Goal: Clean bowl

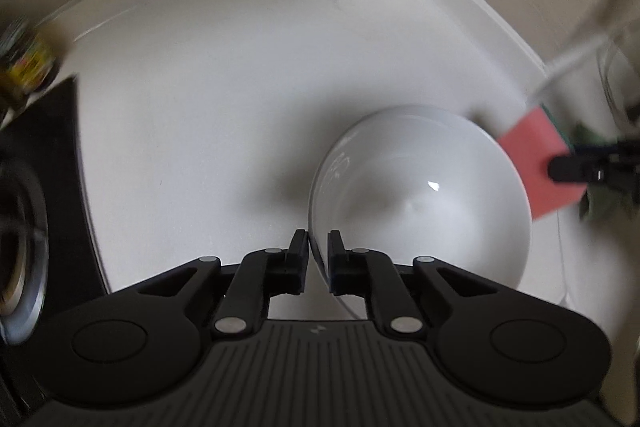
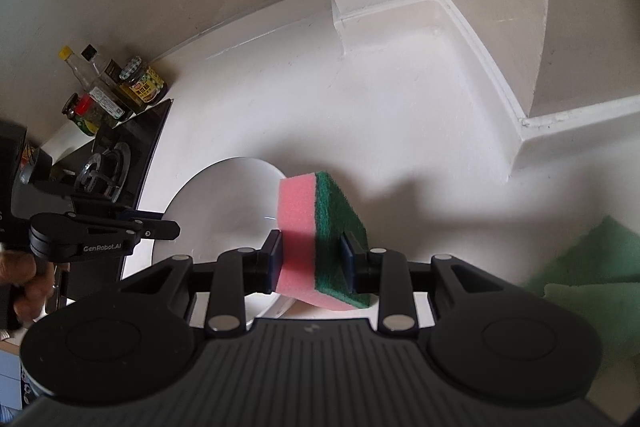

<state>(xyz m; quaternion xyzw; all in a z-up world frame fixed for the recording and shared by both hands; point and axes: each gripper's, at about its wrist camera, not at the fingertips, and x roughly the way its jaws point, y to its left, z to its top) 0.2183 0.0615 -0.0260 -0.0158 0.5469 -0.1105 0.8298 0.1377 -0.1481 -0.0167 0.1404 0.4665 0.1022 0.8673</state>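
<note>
close wrist views, both facing bowl [image 1: 420, 195]

The left hand-held gripper [image 1: 318, 247] had its two fingers drawn nearly together, one on either side of the rim of the white bowl [image 1: 420, 195] — pinching its near edge. The right hand-held gripper [image 2: 312, 257] was clamped on the pink-and-green sponge [image 2: 320, 239], one finger on the pink face, the other on the green. In the right wrist view, the person's bare hand [image 2: 20, 279] gripped the left tool's handle — fingers curled.
</note>
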